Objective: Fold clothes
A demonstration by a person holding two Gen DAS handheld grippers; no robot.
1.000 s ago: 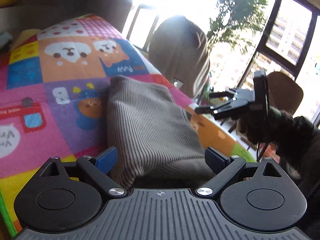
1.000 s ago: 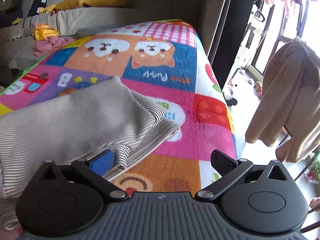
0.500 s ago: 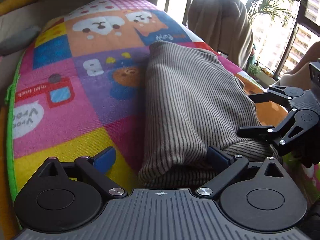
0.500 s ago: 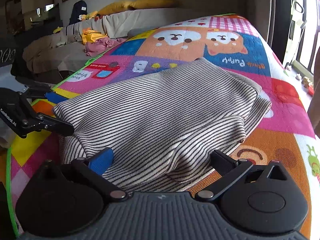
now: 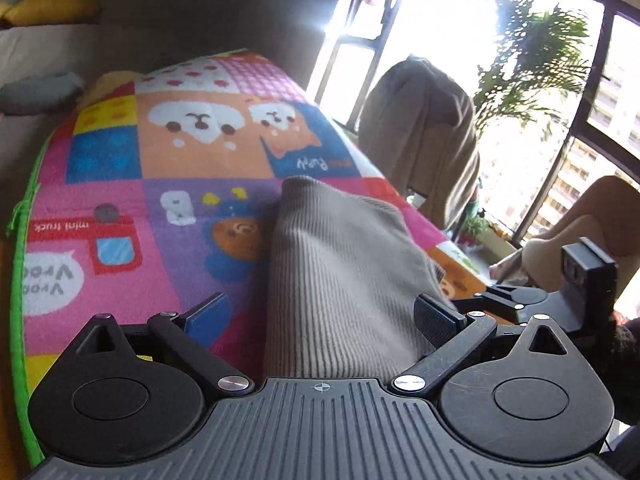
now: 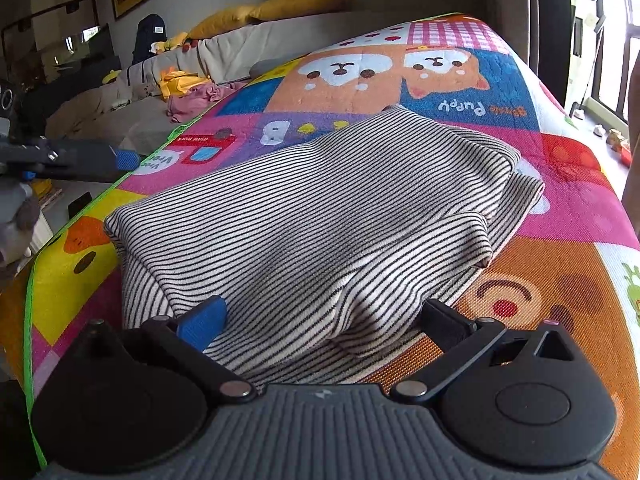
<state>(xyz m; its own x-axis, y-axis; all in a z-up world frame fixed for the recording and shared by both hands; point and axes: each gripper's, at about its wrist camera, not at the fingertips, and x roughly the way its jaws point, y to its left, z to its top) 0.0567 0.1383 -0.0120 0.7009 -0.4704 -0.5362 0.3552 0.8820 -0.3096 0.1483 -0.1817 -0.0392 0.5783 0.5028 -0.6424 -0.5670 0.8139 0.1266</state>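
A folded black-and-white striped garment point(image 6: 320, 216) lies on a colourful cartoon play mat point(image 6: 568, 264); it also shows in the left wrist view point(image 5: 344, 280) on the mat point(image 5: 120, 208). My left gripper point(image 5: 320, 314) is open, its fingers either side of the garment's near end. My right gripper point(image 6: 324, 318) is open at the garment's near edge, gripping nothing. The right gripper shows at the right of the left wrist view point(image 5: 520, 304), and the left gripper at the far left of the right wrist view point(image 6: 80, 160).
A chair draped in beige cloth point(image 5: 424, 136) and a potted palm point(image 5: 532, 52) stand by the window beyond the mat. A sofa with yellow cushions point(image 6: 280, 8) and loose pink and yellow clothes point(image 6: 192, 92) lies behind the mat.
Both grippers have shifted around the folded garment's ends and stayed open. The left wrist view has tipped back up toward the window. The garment lies in the same folded shape.
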